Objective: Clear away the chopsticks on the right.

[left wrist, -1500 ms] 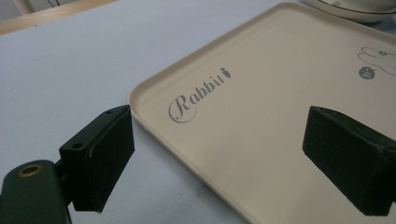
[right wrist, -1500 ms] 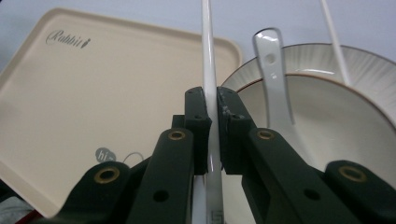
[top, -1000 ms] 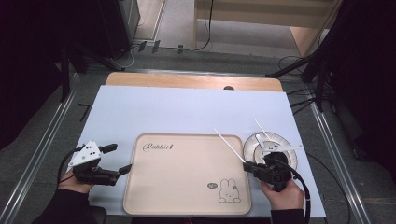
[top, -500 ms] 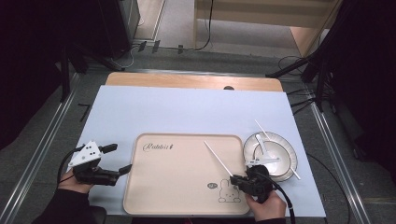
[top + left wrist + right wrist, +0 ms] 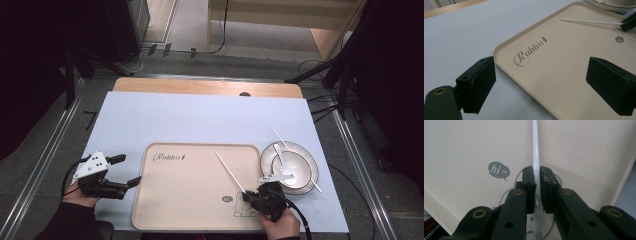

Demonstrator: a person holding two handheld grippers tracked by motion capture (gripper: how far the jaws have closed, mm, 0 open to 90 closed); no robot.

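The right gripper [image 5: 248, 195] is clamped on a white chopstick [image 5: 229, 171]; in the right gripper view both black jaws press the stick's sides near its lower end, and the shaft [image 5: 535, 150] runs straight ahead over the tray. The gripper sits above the near right corner of the beige tray [image 5: 165, 210], over the printed rabbit drawing [image 5: 244, 210] and beside the "hi~" speech bubble [image 5: 498, 170]. The chopstick slants toward the tray's centre.

Just beyond the tray's right edge stands a white bowl [image 5: 303, 156] holding a white spoon [image 5: 281, 156]; a second chopstick [image 5: 279, 137] lies across its rim.

The left gripper [image 5: 125, 171] rests on the pale blue worktop [image 5: 200, 115] just off the tray's left edge, jaws spread wide and holding nothing. In the left gripper view they frame the tray's "Rabbit" lettering [image 5: 530, 51].
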